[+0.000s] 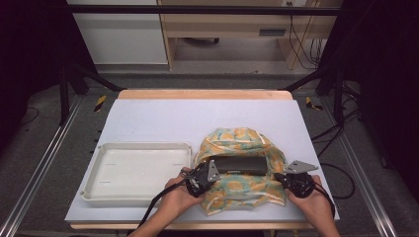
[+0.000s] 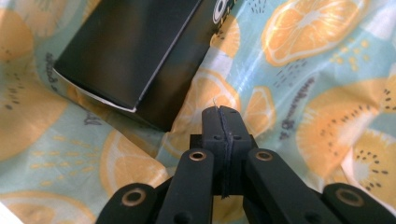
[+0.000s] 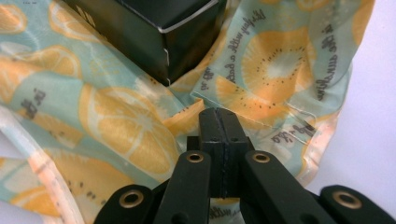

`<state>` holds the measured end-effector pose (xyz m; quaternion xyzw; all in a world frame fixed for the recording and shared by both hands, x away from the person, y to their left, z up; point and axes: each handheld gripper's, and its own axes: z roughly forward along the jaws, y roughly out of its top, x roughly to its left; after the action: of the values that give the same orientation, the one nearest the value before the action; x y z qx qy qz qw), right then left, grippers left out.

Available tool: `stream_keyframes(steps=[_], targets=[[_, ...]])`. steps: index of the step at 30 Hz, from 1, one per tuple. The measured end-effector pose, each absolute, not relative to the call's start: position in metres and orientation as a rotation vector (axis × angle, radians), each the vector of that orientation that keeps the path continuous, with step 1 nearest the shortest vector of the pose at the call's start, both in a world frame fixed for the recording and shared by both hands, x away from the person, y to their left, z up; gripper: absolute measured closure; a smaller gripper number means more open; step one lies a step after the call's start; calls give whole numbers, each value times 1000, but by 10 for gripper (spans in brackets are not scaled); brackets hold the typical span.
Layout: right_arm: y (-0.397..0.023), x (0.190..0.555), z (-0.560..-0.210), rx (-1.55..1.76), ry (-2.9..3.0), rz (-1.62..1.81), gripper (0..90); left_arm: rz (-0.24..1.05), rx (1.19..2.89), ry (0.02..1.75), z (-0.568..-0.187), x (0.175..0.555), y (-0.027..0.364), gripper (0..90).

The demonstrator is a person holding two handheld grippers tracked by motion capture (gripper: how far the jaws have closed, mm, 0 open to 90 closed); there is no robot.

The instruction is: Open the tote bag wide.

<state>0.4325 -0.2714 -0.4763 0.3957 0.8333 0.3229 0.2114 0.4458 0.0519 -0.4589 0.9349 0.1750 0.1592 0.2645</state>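
Below, lilac table mat (image 1: 163,118), dark room.

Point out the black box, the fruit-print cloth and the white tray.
black box (image 1: 240,165): high view, middle of its top face.
fruit-print cloth (image 1: 237,138): high view, bunched far part behind the box.
white tray (image 1: 143,145): high view, far rim.

High view: fixed overhead, person's side, facing forward and down over the whole tabletop (image 1: 163,116). Both gripper views ride close, looking along their own fingers at the fruit-print cloth (image 2: 299,98) and black box (image 3: 154,28); all three share those.
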Motion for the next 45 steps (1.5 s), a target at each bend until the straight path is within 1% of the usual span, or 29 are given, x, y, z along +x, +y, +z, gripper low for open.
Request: stream_keyframes(steps=[8, 12, 16, 19, 22, 26, 31, 38, 45], targets=[[-275, 434, -478, 1100, 2316, 881, 900, 404, 2584, 472, -460, 447, 50, 900], [-274, 432, -473, 1089, 2297, 891, 900, 381, 2576, 470, -459, 447, 50, 900], [-268, 423, -451, 1050, 2244, 941, 900, 382, 2527, 465, -441, 447, 57, 900], [-258, 413, -432, 1002, 2217, 1012, 900, 426, 2469, 460, -419, 452, 61, 900], [-245, 406, -427, 966, 2232, 1063, 900, 475, 2440, 470, -406, 461, 61, 900], [-227, 401, -437, 918, 2289, 1038, 900, 518, 2406, 509, -397, 476, 63, 900], [-221, 406, -453, 924, 2324, 1003, 900, 537, 2430, 572, -405, 496, 63, 900], [-219, 410, -470, 951, 2392, 916, 900, 483, 2541, 634, -426, 521, 61, 900], [-219, 411, -477, 965, 2423, 889, 900, 452, 2603, 657, -438, 533, 58, 900]])
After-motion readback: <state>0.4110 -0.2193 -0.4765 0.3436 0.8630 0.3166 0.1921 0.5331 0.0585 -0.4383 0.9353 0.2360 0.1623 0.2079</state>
